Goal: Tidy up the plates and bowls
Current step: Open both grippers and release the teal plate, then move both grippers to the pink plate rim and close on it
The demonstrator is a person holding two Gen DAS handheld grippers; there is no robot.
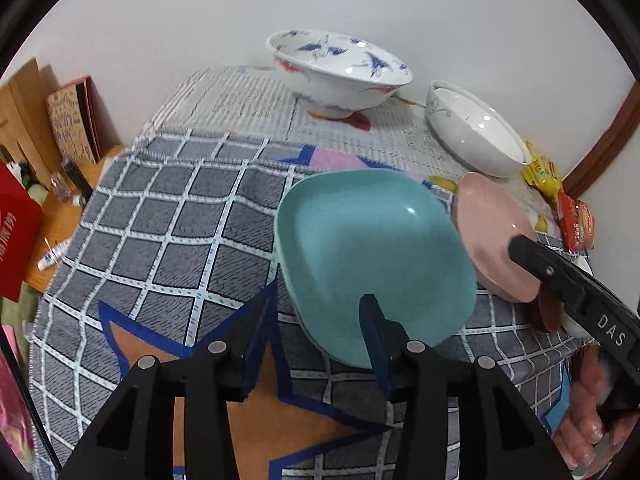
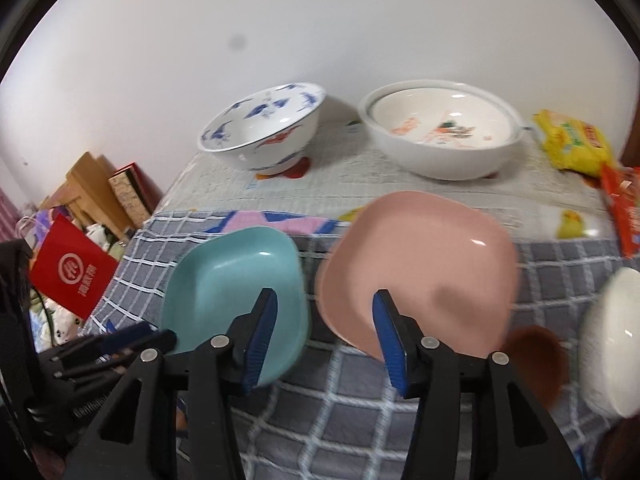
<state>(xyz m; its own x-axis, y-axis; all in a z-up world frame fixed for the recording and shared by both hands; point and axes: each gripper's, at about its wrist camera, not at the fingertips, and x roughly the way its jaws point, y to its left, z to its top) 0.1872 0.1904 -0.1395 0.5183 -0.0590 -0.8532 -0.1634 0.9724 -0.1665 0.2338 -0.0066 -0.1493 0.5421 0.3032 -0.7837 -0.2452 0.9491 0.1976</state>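
A teal square plate (image 1: 372,248) lies on the checked cloth; it also shows in the right wrist view (image 2: 236,284). My left gripper (image 1: 316,312) is open, its jaws astride the plate's near edge. A pink square plate (image 2: 420,268) lies to the right of the teal one and shows in the left wrist view (image 1: 492,232). My right gripper (image 2: 324,312) is open, its right finger over the pink plate's near edge. At the back stand a blue-patterned bowl (image 1: 340,72) (image 2: 264,128) and a white bowl (image 1: 476,128) (image 2: 440,132).
A small brown dish (image 2: 536,360) and a white bowl (image 2: 612,340) sit at the right. Snack packets (image 2: 576,144) lie at the back right. A red box (image 1: 16,236) and cartons (image 1: 72,124) stand off the left edge of the table.
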